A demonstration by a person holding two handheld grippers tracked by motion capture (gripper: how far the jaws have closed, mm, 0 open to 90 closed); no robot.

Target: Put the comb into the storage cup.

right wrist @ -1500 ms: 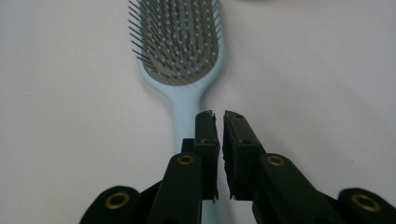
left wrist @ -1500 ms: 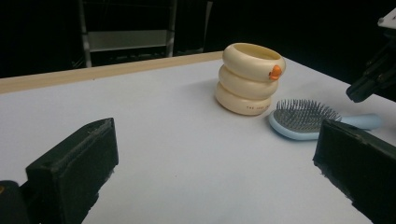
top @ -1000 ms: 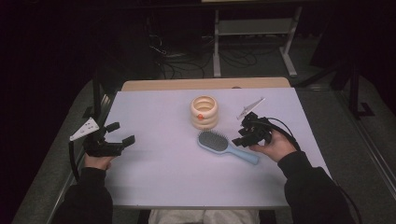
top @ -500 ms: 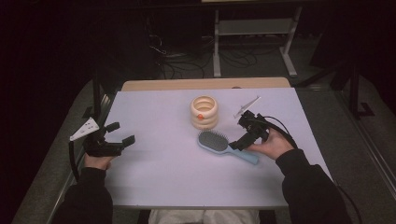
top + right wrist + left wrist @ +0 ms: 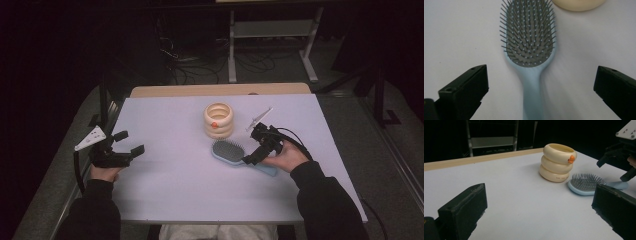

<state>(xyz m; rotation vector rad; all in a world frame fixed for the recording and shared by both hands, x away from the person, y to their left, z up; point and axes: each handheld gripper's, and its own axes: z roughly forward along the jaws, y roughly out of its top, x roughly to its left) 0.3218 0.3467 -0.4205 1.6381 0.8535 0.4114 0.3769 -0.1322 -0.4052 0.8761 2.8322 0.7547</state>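
Note:
A light blue hairbrush (image 5: 227, 151) lies bristles up on the white table (image 5: 170, 185), right of centre, with its handle toward the person's right hand. My right gripper (image 5: 253, 147) hovers over that handle, open. In the right gripper view the handle (image 5: 531, 95) runs up between the two wide-apart jaws, which do not touch it, and the bristle pad (image 5: 530, 37) is ahead. My left gripper (image 5: 129, 142) rests open near the table's left edge, holding nothing. It faces the brush (image 5: 586, 183) and the right gripper (image 5: 619, 167).
A cream holder made of three stacked rings (image 5: 218, 120), with an orange spot, stands just behind the brush head (image 5: 557, 162). A wooden strip (image 5: 220, 90) borders the table's far edge. Beyond it are a metal stand (image 5: 270, 30) and floor cables in the dark.
The right gripper has shifted a little left and down toward the brush handle. The left gripper, brush and cream holder have stayed put.

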